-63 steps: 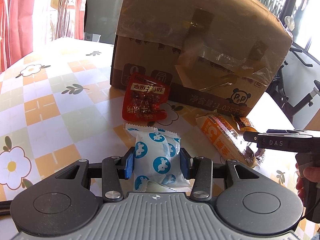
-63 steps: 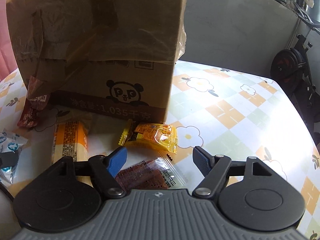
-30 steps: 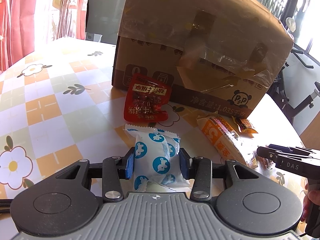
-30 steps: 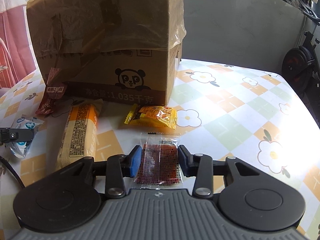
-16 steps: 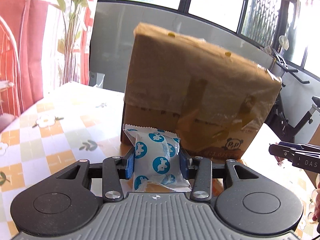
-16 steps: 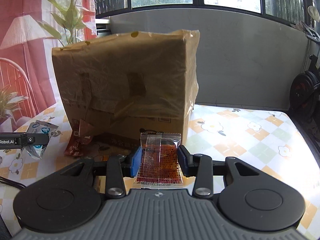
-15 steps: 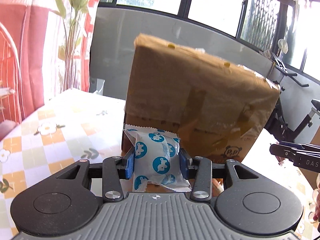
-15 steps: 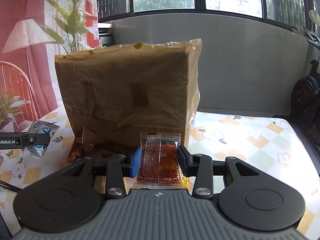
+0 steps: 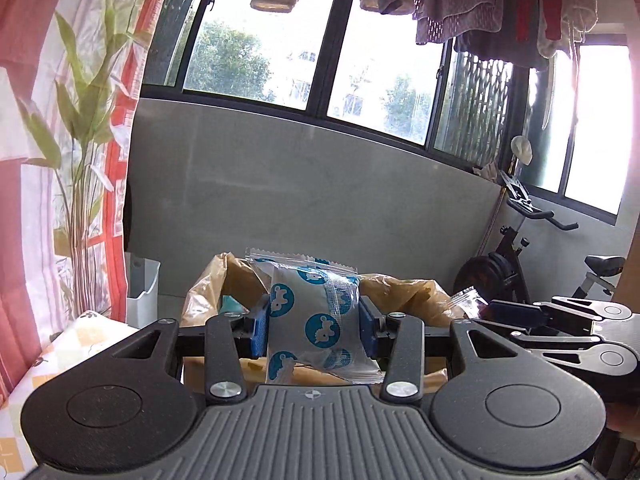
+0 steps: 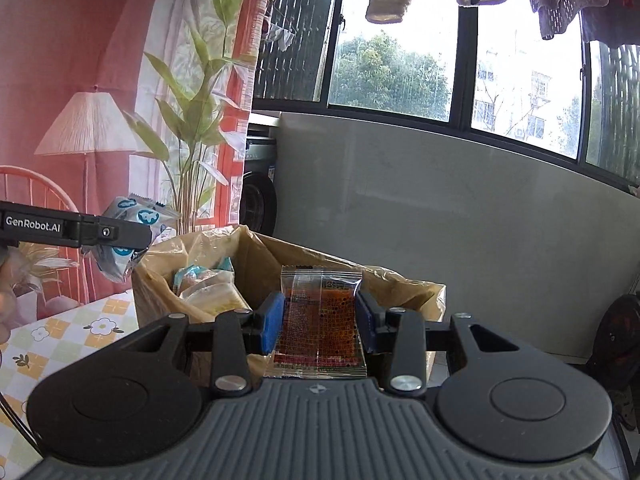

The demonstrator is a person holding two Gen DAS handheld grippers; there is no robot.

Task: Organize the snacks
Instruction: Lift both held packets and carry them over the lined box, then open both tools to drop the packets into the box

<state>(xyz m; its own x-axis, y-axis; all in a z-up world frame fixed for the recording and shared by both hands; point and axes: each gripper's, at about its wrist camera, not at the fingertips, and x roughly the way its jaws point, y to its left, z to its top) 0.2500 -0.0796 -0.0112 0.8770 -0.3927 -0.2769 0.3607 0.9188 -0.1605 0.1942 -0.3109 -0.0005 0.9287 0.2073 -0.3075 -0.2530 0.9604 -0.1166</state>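
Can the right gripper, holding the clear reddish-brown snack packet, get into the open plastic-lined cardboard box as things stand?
Probably yes. The right gripper holds the reddish-brown snack packet near the plastic-lined cardboard box, whose top is open. The left gripper is off to one side.

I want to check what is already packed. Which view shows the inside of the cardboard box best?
The right wrist view: the cardboard box stands open with packets visible inside. In the left wrist view the white-and-blue packet in the left gripper hides most of it.
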